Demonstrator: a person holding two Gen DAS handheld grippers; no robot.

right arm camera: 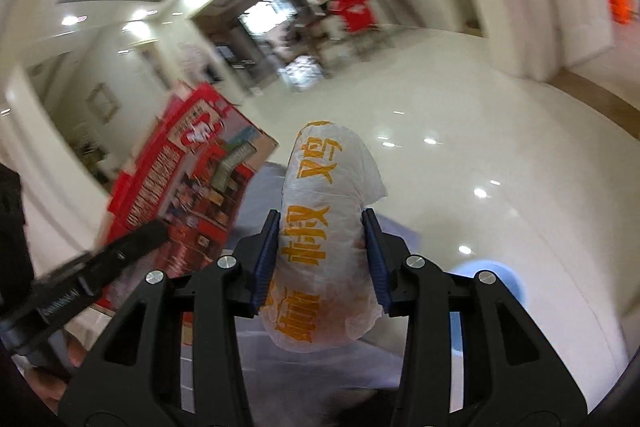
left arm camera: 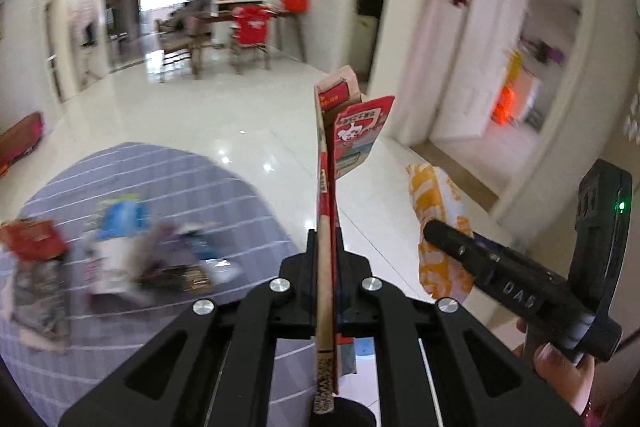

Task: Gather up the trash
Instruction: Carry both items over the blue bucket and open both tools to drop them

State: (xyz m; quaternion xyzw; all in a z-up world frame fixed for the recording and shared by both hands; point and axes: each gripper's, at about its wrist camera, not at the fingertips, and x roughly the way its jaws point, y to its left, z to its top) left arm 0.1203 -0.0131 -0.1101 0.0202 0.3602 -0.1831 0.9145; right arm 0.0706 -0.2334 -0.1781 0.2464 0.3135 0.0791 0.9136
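My left tongs [left arm camera: 326, 239] are pinched nearly flat on a flattened red carton [left arm camera: 332, 163]. It stands edge-on between the pads, long axis running straight out along the fingers and up past the tips, printed flap leaning right at the top. My right tongs [right arm camera: 320, 255] sit partly open, blue pads pressed on both sides of a white bag with orange lettering [right arm camera: 328, 227] (stuffed, roll-shaped). Its long axis also runs out along the fingers, rounded end well beyond the tips. Both loads are up off the glossy tile floor [left arm camera: 208, 115]. More litter [left arm camera: 116, 251] lies on the striped grey mat [left arm camera: 168, 179] lower left, blurred.
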